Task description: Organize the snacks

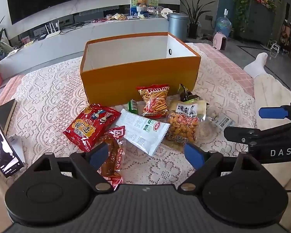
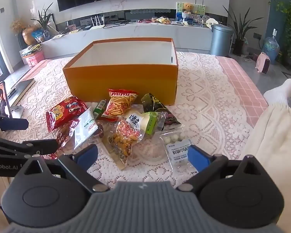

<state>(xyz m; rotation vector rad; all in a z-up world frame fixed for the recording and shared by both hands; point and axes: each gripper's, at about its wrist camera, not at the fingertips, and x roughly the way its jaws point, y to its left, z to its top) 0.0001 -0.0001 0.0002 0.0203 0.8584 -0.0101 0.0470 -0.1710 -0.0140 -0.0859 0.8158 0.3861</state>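
An open orange box (image 1: 139, 77) (image 2: 122, 77) with a white inside stands on the lace cloth; what I see of its inside is bare. In front of it lies a heap of snack packs: a red bag (image 1: 91, 126) (image 2: 65, 112), a white pack (image 1: 143, 130) (image 2: 85, 128), a Mimi stick bag (image 1: 155, 101) (image 2: 120, 104), a peanut bag (image 1: 182, 130) (image 2: 124, 139), a clear pack of white balls (image 2: 176, 145). My left gripper (image 1: 146, 155) is open and empty above the near packs. My right gripper (image 2: 143, 155) is open and empty near the ball pack.
A phone (image 1: 2, 145) (image 2: 2, 99) on a stand and a dark notebook (image 1: 5, 112) are at the left. A person's leg in a white sock (image 1: 258, 66) (image 2: 281, 93) lies at the right. A TV console stands behind the table.
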